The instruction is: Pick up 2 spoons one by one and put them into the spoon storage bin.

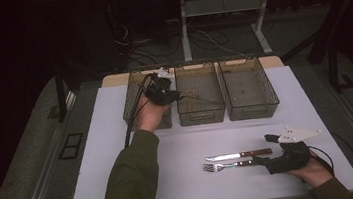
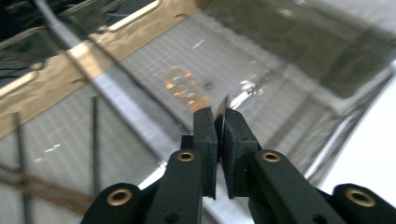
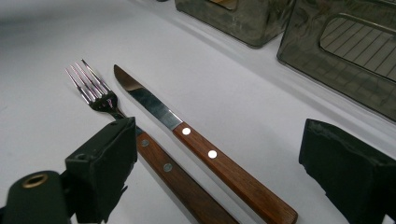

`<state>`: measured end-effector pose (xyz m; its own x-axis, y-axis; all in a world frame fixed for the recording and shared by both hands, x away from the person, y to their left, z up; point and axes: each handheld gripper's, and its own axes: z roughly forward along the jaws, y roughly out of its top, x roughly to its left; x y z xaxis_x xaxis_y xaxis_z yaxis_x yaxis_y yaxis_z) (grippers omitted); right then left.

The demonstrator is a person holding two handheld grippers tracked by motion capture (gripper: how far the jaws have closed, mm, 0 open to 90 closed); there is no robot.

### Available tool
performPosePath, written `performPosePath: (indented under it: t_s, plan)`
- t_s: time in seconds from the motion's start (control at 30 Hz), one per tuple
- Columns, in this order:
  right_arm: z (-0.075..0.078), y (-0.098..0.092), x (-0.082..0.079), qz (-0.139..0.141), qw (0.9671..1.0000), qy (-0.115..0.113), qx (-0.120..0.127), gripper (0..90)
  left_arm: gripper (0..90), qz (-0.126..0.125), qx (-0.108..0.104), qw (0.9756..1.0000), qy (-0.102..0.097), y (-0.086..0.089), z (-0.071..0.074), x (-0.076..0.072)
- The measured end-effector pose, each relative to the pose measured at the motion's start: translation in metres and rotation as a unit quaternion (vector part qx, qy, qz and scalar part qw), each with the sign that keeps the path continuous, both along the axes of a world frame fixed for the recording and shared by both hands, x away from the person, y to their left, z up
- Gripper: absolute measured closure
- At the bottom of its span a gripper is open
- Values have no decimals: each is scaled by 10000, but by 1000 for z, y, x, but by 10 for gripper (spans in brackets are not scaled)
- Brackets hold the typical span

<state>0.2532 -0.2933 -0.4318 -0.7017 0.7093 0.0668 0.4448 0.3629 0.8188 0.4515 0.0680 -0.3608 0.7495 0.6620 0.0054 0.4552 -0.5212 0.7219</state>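
Note:
A spoon (image 1: 202, 98) slants down into the middle bin (image 1: 201, 115) of three smoky clear bins. My left gripper (image 1: 179, 95) hangs over the wall between the left bin (image 1: 131, 104) and the middle one, shut on the spoon's near end. In the left gripper view the jaws (image 2: 219, 114) stand almost together with a thin edge pinched between them, and the blurred spoon bowl (image 2: 180, 84) lies just beyond. A knife (image 1: 238, 155) and fork (image 1: 227, 165) with wooden handles lie side by side near the table's front. My right gripper (image 1: 264, 149) stands open at their handle ends, one jaw over the fork handle (image 3: 163, 165) and the knife handle (image 3: 224, 168) between the jaws.
The right bin (image 1: 251, 110) stands beside the middle one at the back of the white tabletop (image 1: 121, 161). Table legs and cables lie on the dark floor behind. Bin walls (image 3: 327, 46) rise just past the knife in the right gripper view.

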Motion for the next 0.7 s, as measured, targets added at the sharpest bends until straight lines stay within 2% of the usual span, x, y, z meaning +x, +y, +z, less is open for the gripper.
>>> performPosePath:
  t_s: [0.07, 0.17, 0.47, 0.53, 0.67, 0.7]
  plan:
    - [0, 0, 0, -2, 10000, -9, 5, 116, 828, 16, -17, 10000, -73, -3, 0, -2]
    - [0, 0, 0, 10, 10000, -1, -5, 117, 832, -25, -98, 9999, 5, -1, 0, -3]
    - [0, 0, 0, 3, 10000, -2, -12, 116, 837, -154, -86, 9998, 44, -6, -7, -12]
    - [0, 1, 0, 7, 10000, -1, -16, 117, 865, -91, -34, 10000, -9, -7, -8, -12]
    - [1, 1, -1, 9, 10000, -4, -2, 117, 871, 1, -172, 9998, 28, -5, -10, -7]
    - [0, 0, 0, 12, 10000, -14, -5, 116, 869, -29, -116, 9999, 13, -4, -10, -6]
